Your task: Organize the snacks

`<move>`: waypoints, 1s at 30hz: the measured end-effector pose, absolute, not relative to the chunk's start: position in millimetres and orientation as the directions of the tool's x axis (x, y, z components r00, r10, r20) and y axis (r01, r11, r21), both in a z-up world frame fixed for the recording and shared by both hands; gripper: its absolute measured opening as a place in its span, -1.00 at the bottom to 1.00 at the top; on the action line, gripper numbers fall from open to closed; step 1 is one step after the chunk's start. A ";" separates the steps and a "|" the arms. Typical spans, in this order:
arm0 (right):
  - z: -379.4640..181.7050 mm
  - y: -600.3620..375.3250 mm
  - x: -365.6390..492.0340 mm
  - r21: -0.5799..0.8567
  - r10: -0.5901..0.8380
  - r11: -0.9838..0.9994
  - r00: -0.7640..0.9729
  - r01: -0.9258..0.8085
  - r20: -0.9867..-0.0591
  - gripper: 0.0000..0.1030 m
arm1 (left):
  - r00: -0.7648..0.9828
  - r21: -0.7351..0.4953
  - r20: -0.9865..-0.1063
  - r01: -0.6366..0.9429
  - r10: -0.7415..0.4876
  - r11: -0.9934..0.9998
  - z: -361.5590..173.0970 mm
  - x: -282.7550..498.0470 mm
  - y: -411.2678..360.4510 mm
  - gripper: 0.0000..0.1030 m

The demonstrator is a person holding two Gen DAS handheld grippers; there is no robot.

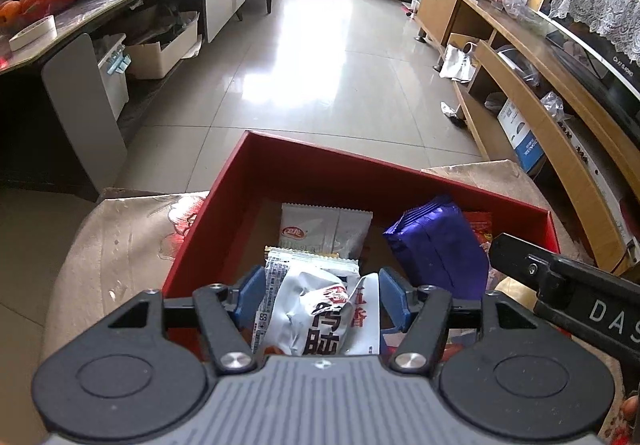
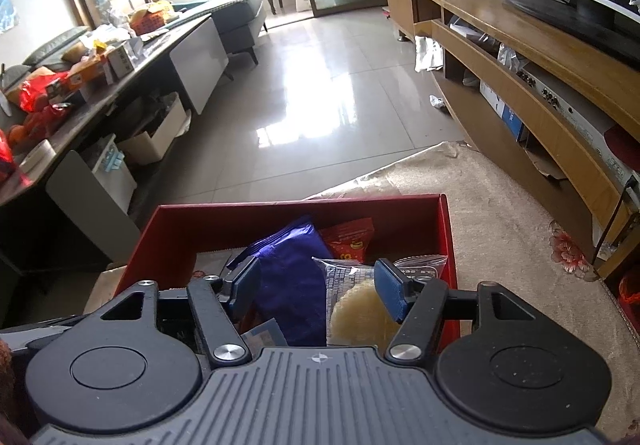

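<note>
both grippers were over the red box on the desk, dropping snacks in. left gripper had its jaws partly apart around a crumpled white packet, pads looked barely off it. right gripper was partly apart too, over the purple bag and a clear cracker pack. next step i'd guess: lift clear, go grab another snack.
</note>
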State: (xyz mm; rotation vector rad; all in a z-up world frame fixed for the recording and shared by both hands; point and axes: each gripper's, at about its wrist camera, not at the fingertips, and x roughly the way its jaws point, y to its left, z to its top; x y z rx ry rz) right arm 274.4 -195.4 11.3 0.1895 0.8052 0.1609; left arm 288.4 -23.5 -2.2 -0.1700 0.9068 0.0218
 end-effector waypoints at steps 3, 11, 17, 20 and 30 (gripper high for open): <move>15.3 -196.1 272.1 0.229 0.214 0.971 0.690 -0.071 -0.692 0.36 | 0.627 -0.135 -0.777 -0.085 -0.052 0.987 2.9 286.3 -22.7 0.31; 29.7 -196.6 262.2 0.213 0.198 0.974 0.721 -0.071 -0.664 0.52 | 0.655 -0.119 -0.755 -0.086 -0.034 0.989 18.9 273.3 -16.8 0.47; 33.3 -194.1 245.8 0.167 0.160 0.984 0.732 -0.064 -0.662 0.60 | 0.658 -0.138 -0.752 -0.110 -0.032 0.984 22.7 255.9 -4.5 0.52; 33.2 -194.7 235.4 0.165 0.160 0.984 0.727 -0.064 -0.668 0.61 | 0.664 -0.129 -0.747 -0.107 -0.025 0.986 24.7 242.6 -1.2 0.55; 30.5 -200.8 185.8 0.146 0.139 0.988 0.720 -0.052 -0.680 0.66 | 0.686 -0.083 -0.727 -0.072 -0.011 0.994 24.7 188.4 -2.2 0.67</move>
